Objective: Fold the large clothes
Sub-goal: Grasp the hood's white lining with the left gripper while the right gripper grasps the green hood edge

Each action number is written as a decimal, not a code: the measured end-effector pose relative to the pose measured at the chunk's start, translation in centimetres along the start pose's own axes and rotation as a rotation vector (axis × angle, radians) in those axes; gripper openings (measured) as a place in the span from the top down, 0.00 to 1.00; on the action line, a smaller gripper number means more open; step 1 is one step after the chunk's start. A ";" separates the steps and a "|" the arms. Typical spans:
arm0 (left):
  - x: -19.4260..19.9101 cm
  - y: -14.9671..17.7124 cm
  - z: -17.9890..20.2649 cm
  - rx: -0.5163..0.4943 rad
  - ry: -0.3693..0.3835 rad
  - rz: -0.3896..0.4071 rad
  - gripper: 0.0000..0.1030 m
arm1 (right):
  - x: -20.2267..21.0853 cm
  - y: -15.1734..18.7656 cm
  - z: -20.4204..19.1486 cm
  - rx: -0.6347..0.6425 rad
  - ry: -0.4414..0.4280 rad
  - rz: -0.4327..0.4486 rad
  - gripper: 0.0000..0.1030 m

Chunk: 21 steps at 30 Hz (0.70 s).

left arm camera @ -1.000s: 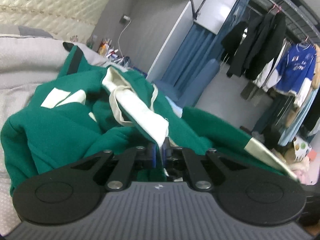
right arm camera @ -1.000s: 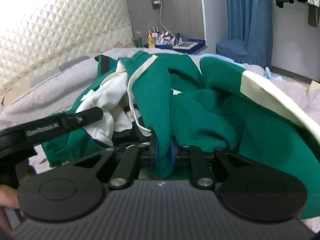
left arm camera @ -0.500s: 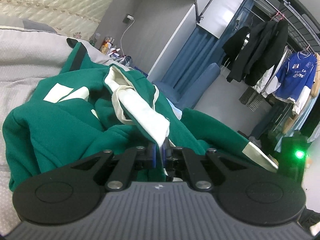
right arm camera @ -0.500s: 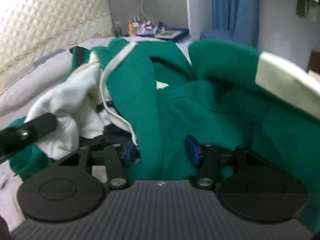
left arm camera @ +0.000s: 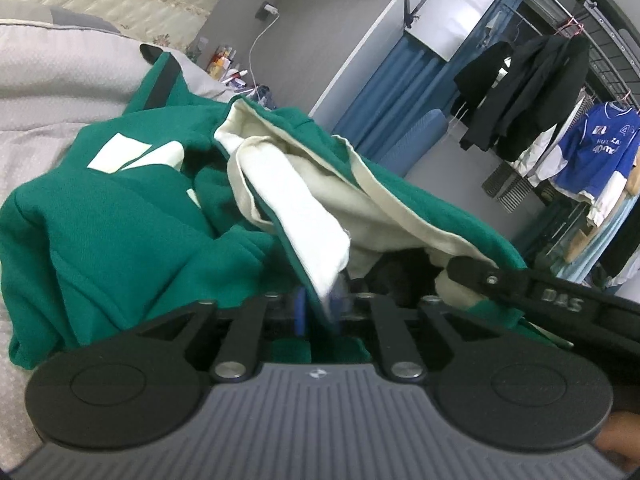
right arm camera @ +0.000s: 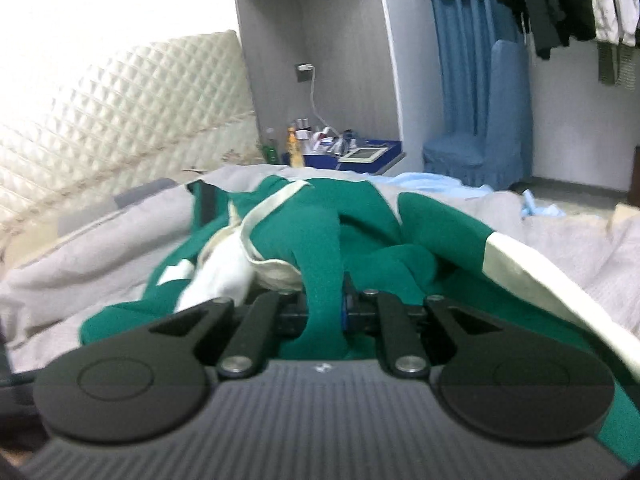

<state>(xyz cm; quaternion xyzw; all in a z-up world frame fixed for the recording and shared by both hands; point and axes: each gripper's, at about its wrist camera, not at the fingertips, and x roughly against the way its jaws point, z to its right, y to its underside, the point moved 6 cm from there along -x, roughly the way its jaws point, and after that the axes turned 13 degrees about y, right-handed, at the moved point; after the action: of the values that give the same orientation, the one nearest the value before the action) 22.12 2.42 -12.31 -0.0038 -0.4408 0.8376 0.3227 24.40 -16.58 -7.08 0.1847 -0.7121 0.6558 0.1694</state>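
A large green sweatshirt (left arm camera: 120, 240) with cream lining and white patches lies crumpled on a grey bed; it also shows in the right wrist view (right arm camera: 372, 248). My left gripper (left arm camera: 320, 308) is shut on a cream-lined edge of the sweatshirt. My right gripper (right arm camera: 324, 312) is shut on a green fold of the same sweatshirt. The right gripper's body shows in the left wrist view (left arm camera: 540, 292), close at the right. The fingertips are partly hidden by cloth.
The grey bedcover (right arm camera: 80, 256) spreads around the garment. A quilted headboard (right arm camera: 120, 112) stands behind. A cluttered bedside table (right arm camera: 340, 152), a blue covered chair (right arm camera: 480, 140) and a rack of hanging clothes (left arm camera: 540, 88) stand beyond the bed.
My right gripper opened half a second ago and has shut again on a green fold. The left gripper kept its hold and the two grippers have come closer together.
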 end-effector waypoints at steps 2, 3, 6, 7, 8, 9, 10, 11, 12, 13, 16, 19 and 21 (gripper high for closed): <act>0.0 -0.1 -0.1 -0.011 -0.016 0.010 0.47 | 0.2 0.1 0.1 -0.010 -0.015 -0.005 0.87; -0.1 -0.2 -0.1 -0.022 -0.021 0.015 0.44 | 0.1 0.1 0.1 -0.011 -0.023 -0.011 0.87; -0.8 -0.2 0.2 -0.107 -0.048 -0.003 0.44 | 0.7 0.4 -0.4 -0.004 -0.048 -0.019 0.87; -1.3 -0.1 0.4 -0.159 -0.073 -0.014 0.44 | 1.0 0.5 -0.8 0.005 -0.053 -0.018 0.87; -1.6 -0.1 0.5 -0.202 -0.101 -0.023 0.44 | 1.2 0.7 -1.0 0.016 -0.059 -0.019 0.87; -2.0 0.0 0.6 -0.247 -0.131 -0.029 0.44 | 1.3 0.9 -1.2 0.027 -0.064 -0.023 0.87; -2.3 0.2 0.4 -0.277 -0.150 -0.030 0.44 | 1.3 1.1 -1.3 0.033 -0.067 -0.031 0.87; -2.7 0.3 0.2 -0.292 -0.168 -0.031 0.44 | 1.3 1.4 -1.3 0.039 -0.070 -0.045 0.87; -3.1 0.3 0.0 -0.293 -0.186 -0.033 0.44 | 1.2 1.6 -1.4 0.040 -0.070 -0.059 0.87; -3.5 0.2 -0.3 -0.293 -0.200 -0.035 0.44 | 1.1 1.8 -1.3 0.041 -0.068 -0.073 0.87; -4.5 0.2 -1.2 -0.297 -0.252 -0.067 0.48 | 0.4 2.1 -1.1 0.059 -0.038 -0.099 0.87; -5.0 0.4 -1.9 -0.346 -0.314 -0.104 0.66 | -0.5 2.6 -0.8 0.071 0.000 -0.135 0.87; -5.1 0.5 -2.3 -0.356 -0.333 -0.122 0.73 | -1.1 3.3 -0.7 0.079 0.027 -0.169 0.87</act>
<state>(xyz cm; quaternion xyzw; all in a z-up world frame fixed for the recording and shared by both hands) 26.58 1.12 -15.46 0.1037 -0.6280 0.7148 0.2897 23.78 -15.63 -10.40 0.2417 -0.6652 0.6693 0.2260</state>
